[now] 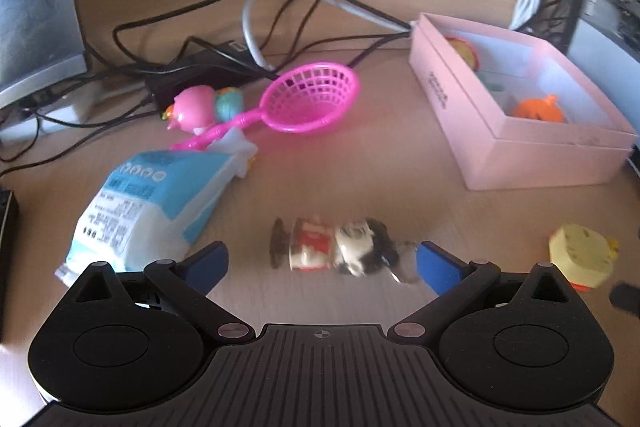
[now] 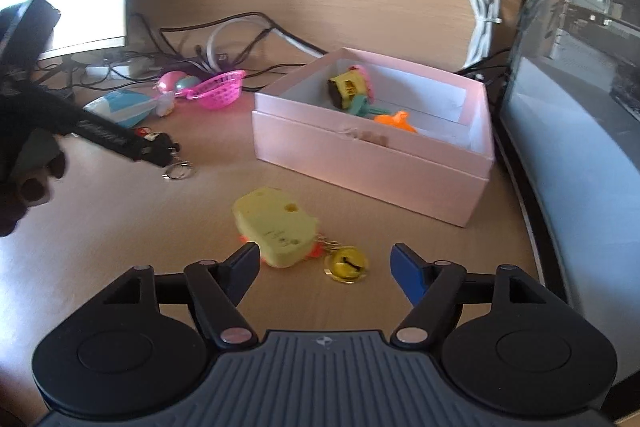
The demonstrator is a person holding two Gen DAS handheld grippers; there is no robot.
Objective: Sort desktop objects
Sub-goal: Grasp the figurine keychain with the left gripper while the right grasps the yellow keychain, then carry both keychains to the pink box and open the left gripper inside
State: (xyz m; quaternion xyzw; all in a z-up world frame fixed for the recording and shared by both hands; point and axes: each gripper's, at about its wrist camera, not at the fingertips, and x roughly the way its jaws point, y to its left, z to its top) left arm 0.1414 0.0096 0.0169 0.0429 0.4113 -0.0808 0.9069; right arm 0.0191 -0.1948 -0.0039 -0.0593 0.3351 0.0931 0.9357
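Left tongs (image 1: 322, 263) spread apart, a black-and-white figure keyring (image 1: 340, 247) lying between the tips on the counter (image 1: 360, 163), untouched. Right tongs (image 2: 325, 263) apart; yellow cheese-shaped toy (image 2: 276, 227) just beside the left tip. Bare wood ahead to the pink box (image 2: 372, 163), open-topped, toys inside.

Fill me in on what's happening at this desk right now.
A person holding a gripper in each hand is sorting small toys into the pink box, which already holds an orange toy and a few others. The left gripper is open around a cartoon figure keychain on the desk. The right gripper is open over a yellow cheese-shaped toy with a gold bell. Neither is gripped yet.
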